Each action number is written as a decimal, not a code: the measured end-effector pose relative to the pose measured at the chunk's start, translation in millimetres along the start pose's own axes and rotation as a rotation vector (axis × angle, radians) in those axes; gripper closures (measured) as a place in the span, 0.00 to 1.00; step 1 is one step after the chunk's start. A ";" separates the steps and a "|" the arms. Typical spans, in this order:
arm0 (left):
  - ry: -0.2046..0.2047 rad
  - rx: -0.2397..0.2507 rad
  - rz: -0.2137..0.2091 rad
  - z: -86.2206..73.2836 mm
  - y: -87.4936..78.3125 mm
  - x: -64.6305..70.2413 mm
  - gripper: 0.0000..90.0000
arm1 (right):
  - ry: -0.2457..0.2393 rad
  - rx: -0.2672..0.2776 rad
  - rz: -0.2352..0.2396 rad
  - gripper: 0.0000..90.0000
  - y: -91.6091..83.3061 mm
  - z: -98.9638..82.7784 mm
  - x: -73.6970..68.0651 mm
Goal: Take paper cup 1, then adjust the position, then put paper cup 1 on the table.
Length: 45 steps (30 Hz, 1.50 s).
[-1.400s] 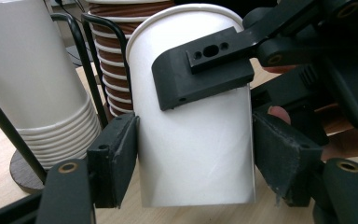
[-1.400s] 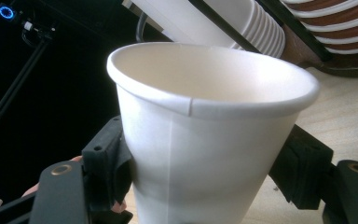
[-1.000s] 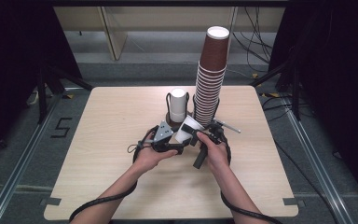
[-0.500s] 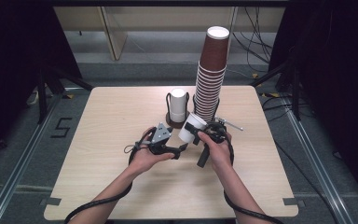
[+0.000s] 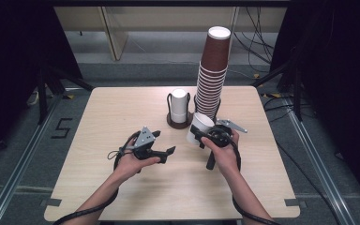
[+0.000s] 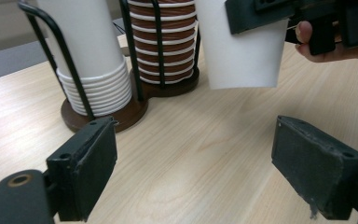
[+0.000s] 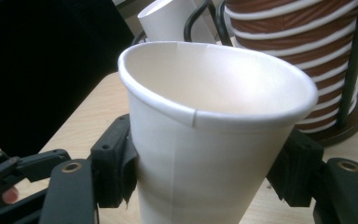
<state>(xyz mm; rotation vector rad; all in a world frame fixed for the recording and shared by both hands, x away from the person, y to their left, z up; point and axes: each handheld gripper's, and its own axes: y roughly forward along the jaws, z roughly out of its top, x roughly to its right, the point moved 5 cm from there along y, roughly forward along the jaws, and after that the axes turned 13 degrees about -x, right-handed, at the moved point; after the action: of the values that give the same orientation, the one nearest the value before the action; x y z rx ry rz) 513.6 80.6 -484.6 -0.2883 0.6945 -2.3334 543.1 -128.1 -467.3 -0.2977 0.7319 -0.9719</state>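
One white paper cup (image 5: 199, 128) is clamped by its wall between the right gripper's (image 5: 201, 136) fingers, lifted clear of the table (image 5: 122, 108) just in front of the brown cup stack (image 5: 212, 79). The left gripper (image 5: 168, 152), its fingers having just opened wide on nothing, sits apart to the left. Judged step: cup separated and handed over. Next move calls for setting it upright on bare table without crushing the wall.
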 end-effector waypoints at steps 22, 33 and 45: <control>-0.065 0.015 0.038 -26.6 -26.2 -14.8 0.16 | -0.096 0.016 -0.083 0.38 -19.7 -5.5 13.7; -0.098 0.025 0.064 -37.8 -33.1 -21.5 0.16 | -0.215 0.037 -0.160 0.38 -25.7 -7.5 23.2; -0.125 0.044 0.076 -42.2 -36.9 -25.8 0.15 | -0.228 0.048 -0.170 0.37 -30.9 -9.7 23.6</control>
<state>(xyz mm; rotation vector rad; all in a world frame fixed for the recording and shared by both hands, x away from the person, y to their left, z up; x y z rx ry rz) 496.7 137.9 -499.8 -0.3782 0.5826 -2.2346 525.0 -163.8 -467.8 -0.4267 0.4799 -1.0939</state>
